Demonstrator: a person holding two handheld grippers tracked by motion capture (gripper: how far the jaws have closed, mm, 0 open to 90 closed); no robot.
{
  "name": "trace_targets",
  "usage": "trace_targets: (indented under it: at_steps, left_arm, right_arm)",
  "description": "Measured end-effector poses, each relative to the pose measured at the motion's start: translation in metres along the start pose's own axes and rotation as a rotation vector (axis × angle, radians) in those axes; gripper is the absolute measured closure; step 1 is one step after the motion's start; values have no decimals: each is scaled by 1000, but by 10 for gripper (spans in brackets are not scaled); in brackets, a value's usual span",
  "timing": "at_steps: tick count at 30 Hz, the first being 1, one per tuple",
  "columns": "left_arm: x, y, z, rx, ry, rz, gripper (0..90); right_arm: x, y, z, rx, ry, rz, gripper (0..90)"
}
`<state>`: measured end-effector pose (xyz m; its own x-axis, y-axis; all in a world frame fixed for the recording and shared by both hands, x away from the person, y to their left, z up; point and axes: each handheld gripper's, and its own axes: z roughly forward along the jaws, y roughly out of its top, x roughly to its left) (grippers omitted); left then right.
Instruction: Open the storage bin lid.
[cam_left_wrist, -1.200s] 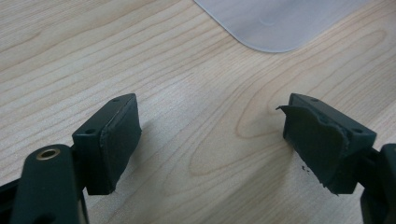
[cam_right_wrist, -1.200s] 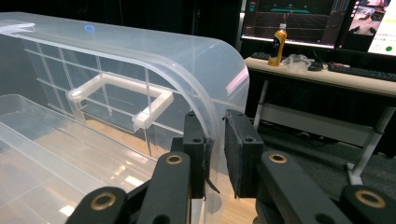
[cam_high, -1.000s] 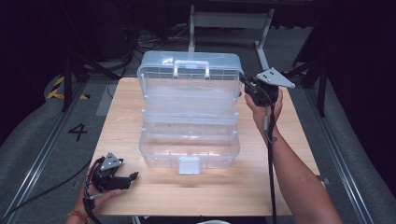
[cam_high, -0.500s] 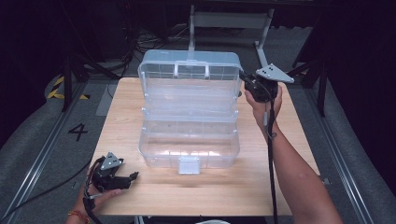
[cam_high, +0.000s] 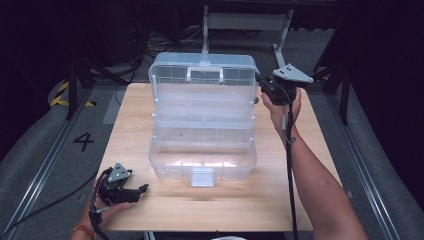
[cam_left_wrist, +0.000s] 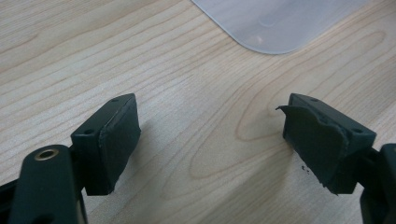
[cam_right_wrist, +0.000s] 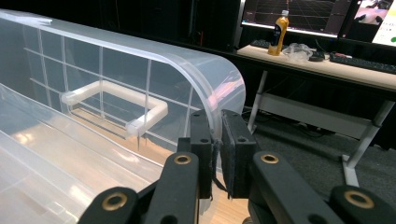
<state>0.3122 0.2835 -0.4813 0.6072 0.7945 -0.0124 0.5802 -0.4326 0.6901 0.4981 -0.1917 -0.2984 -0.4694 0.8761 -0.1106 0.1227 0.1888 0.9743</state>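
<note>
The tabletop (cam_high: 135, 115) carried a clear box (cam_high: 202, 155) at centre, its lid (cam_high: 202, 75) raised at the far side. The right claw (cam_right_wrist: 215, 154) was clenched on the lid's right edge. The left claw (cam_left_wrist: 210, 144) rested released near the box's front-left corner, grasping nothing. A bottle (cam_right_wrist: 279, 27) stood on a desk behind.

Glossy clear plastic box (cam_high: 202, 120), matt wood table (cam_high: 320, 165)
</note>
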Motion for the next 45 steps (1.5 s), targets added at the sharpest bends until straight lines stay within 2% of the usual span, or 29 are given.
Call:
trace_targets:
  at_steps: [11,12,23,43,45]
  left_arm:
    - [1,1,0,4,-4,8,191]
    - [1,1,1,0,-3,6,189]
    - [1,1,1,-1,3,12,189]
    - [1,1,1,-1,2,14,189]
    - [1,1,1,-1,1,14,189]
  right_arm:
    - [-7,2,11,21,11,18,845]
    - [-8,2,12,19,17,32,846]
    - [-13,3,23,44,20,33,842]
    - [-23,1,48,82,22,67,836]
    - [-24,0,51,85,18,58,834]
